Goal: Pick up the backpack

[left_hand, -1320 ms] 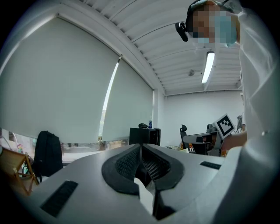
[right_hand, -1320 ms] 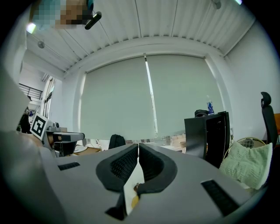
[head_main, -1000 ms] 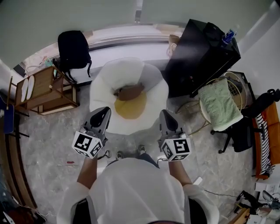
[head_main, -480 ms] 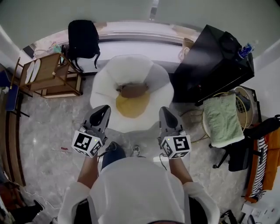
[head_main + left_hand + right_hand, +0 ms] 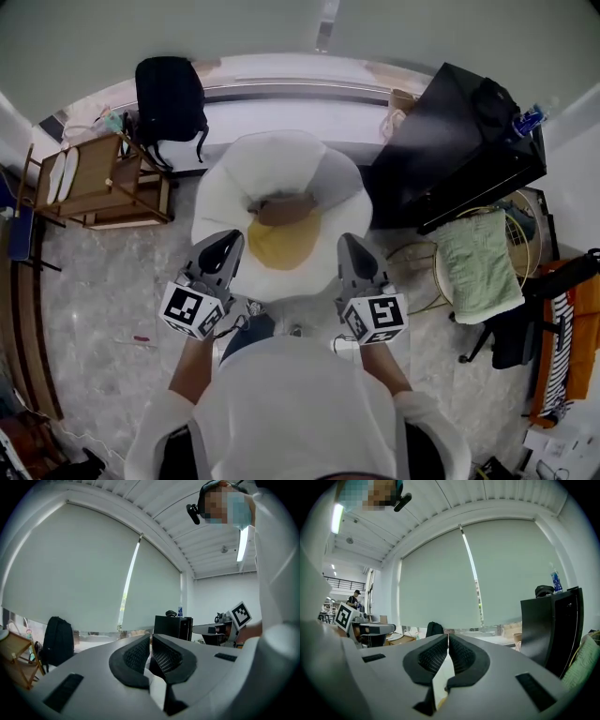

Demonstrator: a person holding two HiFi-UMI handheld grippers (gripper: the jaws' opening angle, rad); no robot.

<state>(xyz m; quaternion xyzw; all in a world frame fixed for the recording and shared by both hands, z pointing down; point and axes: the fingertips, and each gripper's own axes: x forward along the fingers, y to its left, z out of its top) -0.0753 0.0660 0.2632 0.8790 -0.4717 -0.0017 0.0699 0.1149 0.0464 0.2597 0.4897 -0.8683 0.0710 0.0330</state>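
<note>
Head view has the backpack point(image 5: 169, 94) standing upright, leaning on the ledge point(image 5: 281, 92), beyond the chair point(image 5: 272, 155) and off to its left, well apart from both tongs. Left gripper point(image 5: 223, 246) and right gripper point(image 5: 349, 246) hover at the chair's near side, each with jaws pressed together on nothing. Carried level and empty, they look merely in transit, since the chair blocks a straight reach.

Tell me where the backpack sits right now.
In the head view the black backpack stands at the upper left, against the window ledge, just beyond the wooden stand and left of the white round chair.
</note>
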